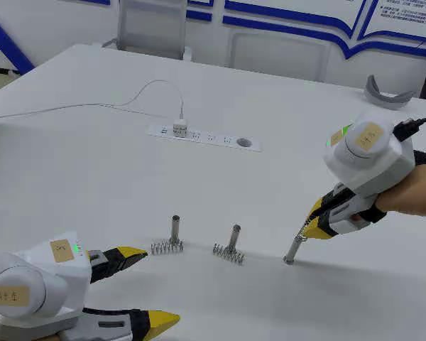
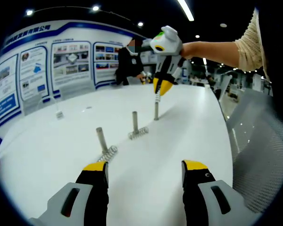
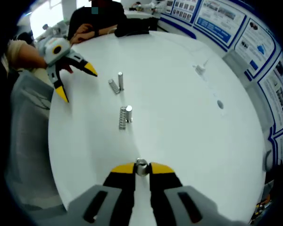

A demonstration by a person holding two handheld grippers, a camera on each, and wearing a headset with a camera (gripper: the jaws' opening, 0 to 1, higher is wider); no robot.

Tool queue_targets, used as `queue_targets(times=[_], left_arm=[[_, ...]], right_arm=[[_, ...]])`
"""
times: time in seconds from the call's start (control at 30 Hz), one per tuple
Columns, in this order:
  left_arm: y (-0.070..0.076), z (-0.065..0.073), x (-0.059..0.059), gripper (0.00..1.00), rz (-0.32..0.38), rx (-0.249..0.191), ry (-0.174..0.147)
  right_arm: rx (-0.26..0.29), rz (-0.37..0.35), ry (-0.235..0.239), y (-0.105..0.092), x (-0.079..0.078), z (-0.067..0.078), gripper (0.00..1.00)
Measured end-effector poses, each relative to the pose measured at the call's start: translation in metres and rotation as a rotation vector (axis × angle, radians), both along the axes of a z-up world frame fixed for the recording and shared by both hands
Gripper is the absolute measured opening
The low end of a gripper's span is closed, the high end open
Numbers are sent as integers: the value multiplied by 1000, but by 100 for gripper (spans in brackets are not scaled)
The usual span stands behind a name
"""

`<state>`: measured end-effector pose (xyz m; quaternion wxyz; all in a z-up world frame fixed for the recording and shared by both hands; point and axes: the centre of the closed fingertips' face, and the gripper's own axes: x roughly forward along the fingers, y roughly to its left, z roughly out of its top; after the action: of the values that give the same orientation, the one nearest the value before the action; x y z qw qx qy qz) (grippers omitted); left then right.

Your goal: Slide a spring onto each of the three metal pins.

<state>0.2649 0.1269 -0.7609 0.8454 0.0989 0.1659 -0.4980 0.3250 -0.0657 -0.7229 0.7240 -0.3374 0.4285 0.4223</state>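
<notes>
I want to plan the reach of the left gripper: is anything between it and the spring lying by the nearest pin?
Nothing visible. The left gripper is open, and only bare table lies between its jaws and the spring, which rests beside the pin.

The left gripper (image 1: 162,284) has a rounded white housing, grey-and-black jaw arms and yellow tips. A tan label (image 1: 11,295) with handwritten marks sits on its rear, and another is on top beside a green light (image 1: 76,249). The right gripper (image 1: 307,229) is built alike, with a black cable (image 1: 412,126) leaving its rear. Behind it shows a beige knit sleeve (image 2: 249,40).
</notes>
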Motion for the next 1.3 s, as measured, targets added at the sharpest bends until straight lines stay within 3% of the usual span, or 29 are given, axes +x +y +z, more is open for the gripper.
queue_targets(times=[0.47,0.9,1.3], left_arm=[[0,-1,-1,63,0,2,6],[-1,-1,-2,63,-2,5,6],[1,-1,-1,63,5,8,6]], right_arm=[[-39,10,34,1,7,-27,12],[-43,-13,52,3,16,-50,12],[-62,-17,68,4,16,-63,13]])
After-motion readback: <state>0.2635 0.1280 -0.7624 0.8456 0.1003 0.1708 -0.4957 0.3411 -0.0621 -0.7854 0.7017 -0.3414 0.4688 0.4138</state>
